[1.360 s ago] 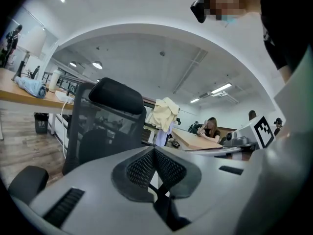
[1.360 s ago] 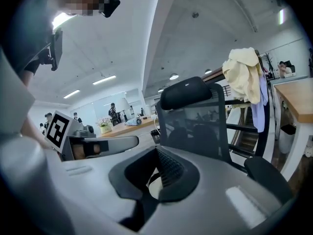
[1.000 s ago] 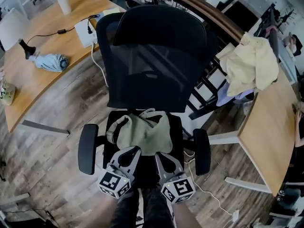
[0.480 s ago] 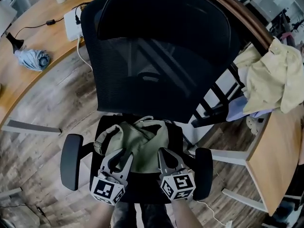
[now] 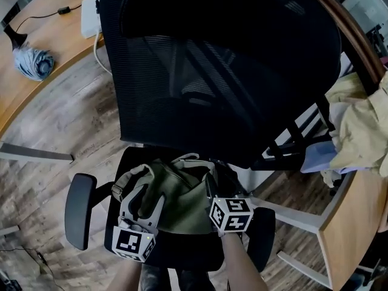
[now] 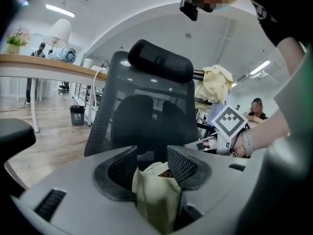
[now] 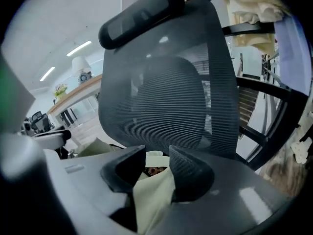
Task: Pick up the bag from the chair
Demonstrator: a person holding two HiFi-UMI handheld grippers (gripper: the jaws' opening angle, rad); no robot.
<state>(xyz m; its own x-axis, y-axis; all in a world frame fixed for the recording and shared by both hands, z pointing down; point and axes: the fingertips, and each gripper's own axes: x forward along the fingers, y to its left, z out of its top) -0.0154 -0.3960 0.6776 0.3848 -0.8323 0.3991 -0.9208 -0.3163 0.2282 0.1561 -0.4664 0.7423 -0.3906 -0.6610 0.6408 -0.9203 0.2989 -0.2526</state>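
Observation:
An olive-green bag (image 5: 179,193) lies on the seat of a black mesh office chair (image 5: 230,71). My left gripper (image 5: 144,197) is at the bag's left side by a strap, and my right gripper (image 5: 212,185) is at its right edge. In the left gripper view the left gripper (image 6: 151,160) has pale green bag fabric (image 6: 154,195) bunched between its jaws. A fold of the bag (image 7: 151,197) is likewise pinched in the right gripper (image 7: 157,160). The chair's backrest rises just behind both.
The chair's armrests (image 5: 79,211) (image 5: 262,235) flank the seat. A wooden desk (image 5: 36,96) at upper left carries a folded umbrella (image 5: 33,62) and a white box (image 5: 91,17). A cream garment (image 5: 364,126) hangs over a desk at right.
Both grippers moved forward from the seat's front edge onto the bag and closed on its fabric. The head view has drawn nearer the chair.

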